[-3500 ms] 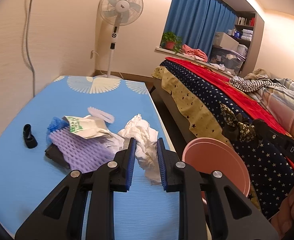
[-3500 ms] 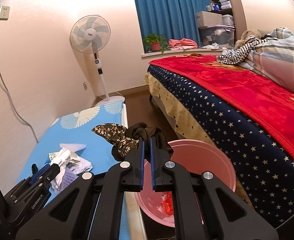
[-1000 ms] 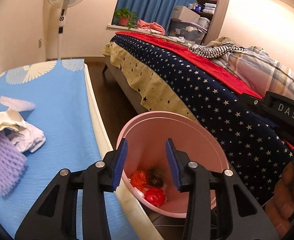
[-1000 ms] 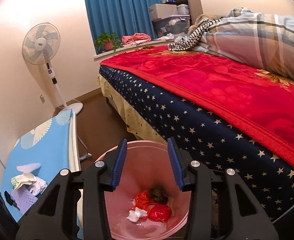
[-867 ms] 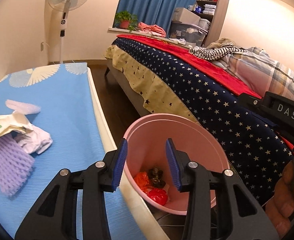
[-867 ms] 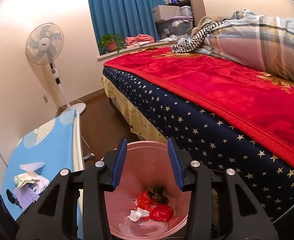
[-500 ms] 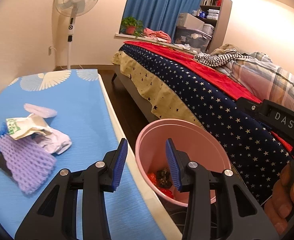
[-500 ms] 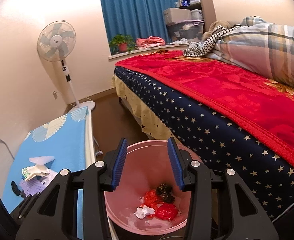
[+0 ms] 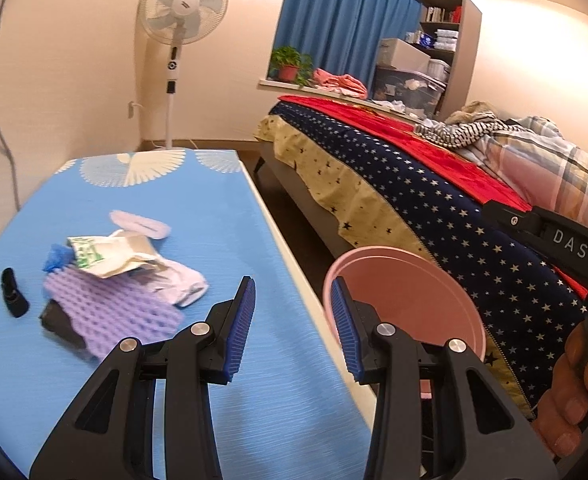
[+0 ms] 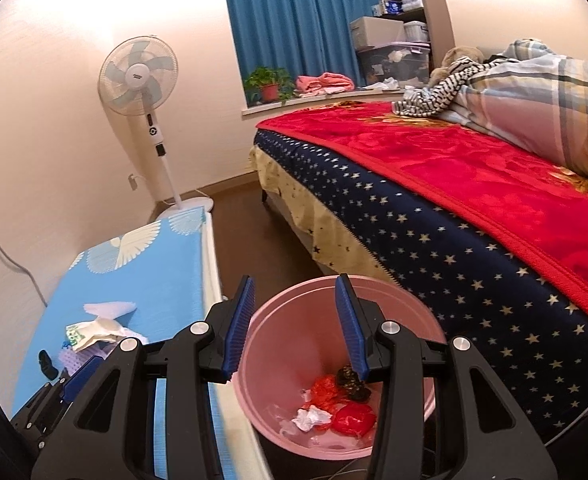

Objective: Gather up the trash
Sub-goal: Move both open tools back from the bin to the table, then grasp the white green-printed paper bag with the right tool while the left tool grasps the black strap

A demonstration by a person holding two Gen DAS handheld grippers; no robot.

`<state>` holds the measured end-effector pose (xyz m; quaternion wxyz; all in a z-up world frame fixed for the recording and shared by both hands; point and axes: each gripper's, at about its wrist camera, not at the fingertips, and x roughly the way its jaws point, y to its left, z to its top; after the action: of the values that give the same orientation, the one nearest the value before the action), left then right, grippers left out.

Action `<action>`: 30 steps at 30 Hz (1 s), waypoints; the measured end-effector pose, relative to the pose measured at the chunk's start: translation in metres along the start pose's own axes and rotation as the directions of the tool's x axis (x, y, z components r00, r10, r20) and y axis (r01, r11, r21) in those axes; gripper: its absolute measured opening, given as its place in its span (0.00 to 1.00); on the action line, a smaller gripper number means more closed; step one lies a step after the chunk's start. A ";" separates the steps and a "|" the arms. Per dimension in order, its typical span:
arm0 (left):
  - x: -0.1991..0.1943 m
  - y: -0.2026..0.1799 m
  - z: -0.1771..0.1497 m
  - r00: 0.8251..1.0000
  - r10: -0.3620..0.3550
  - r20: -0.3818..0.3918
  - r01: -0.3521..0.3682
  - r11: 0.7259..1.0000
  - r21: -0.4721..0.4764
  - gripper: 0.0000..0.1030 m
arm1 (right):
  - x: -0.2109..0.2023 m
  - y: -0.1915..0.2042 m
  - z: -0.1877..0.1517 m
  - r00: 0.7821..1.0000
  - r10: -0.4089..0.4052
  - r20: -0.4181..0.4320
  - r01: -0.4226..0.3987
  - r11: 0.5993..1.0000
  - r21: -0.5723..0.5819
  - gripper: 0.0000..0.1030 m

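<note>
Scene: a bedroom, with a blue-covered table (image 9: 198, 216) filling the lower left of the left wrist view and a pink bin (image 9: 409, 300) on the floor beside it at lower right, against a star-patterned bed (image 9: 433, 208)
Remaining trash: a loose heap left of centre in the left wrist view, made up of a purple foam net (image 9: 114, 312), a crumpled paper wrapper (image 9: 110, 256), a white wad of tissue (image 9: 182, 284), a scrap of blue plastic (image 9: 56, 256) and a dark object (image 9: 60, 322) under the net; a small black item (image 9: 12, 300) lies apart near the left edge and a pale foam strip (image 9: 140, 224) just behind the heap
Already binned: red plastic, a white wad and a dark bundle at the bottom of the bin in the right wrist view, lower centre
Handling: everything looks light, soft and crushable; the foam net should compress and spring back, so a pinch across a raised fold seems safest; the paper may slide off the pile if nudged
Left gripper (image 9: 292, 320): jaws moderately apart and empty, angled down over the table's near edge, lower centre
Right gripper (image 10: 295, 322): jaws likewise part open, nothing between them, aimed down into the bin
Hand: fingers of the person's right hand (image 9: 573, 392) wrap the other gripper's handle at the lower right edge of the left wrist view
</note>
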<state>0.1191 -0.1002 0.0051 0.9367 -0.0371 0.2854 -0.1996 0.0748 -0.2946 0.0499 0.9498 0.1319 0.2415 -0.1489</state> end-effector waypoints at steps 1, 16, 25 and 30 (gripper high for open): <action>-0.001 0.002 0.000 1.000 0.008 0.004 -0.008 1.000 -0.002 0.38 | 0.000 0.003 0.000 1.000 0.007 -0.001 -0.007 1.000 -0.003 0.42; -0.016 0.061 -0.007 0.978 0.204 0.035 -0.199 0.973 -0.120 0.37 | 0.019 0.057 -0.017 0.985 0.167 -0.047 -0.168 0.985 -0.036 0.41; -0.030 0.114 -0.015 0.918 0.395 0.035 -0.374 0.891 -0.258 0.37 | 0.046 0.107 -0.040 0.940 0.324 -0.108 -0.330 0.942 -0.051 0.40; -0.034 0.133 -0.017 0.885 0.464 0.035 -0.433 0.848 -0.306 0.37 | 0.063 0.132 -0.051 0.896 0.416 -0.155 -0.424 0.905 -0.025 0.40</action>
<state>0.1313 0.0361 -0.0161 0.9555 -0.1169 0.2612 0.0710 0.1516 -0.1704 -0.0010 0.9427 0.1640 0.2803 0.0766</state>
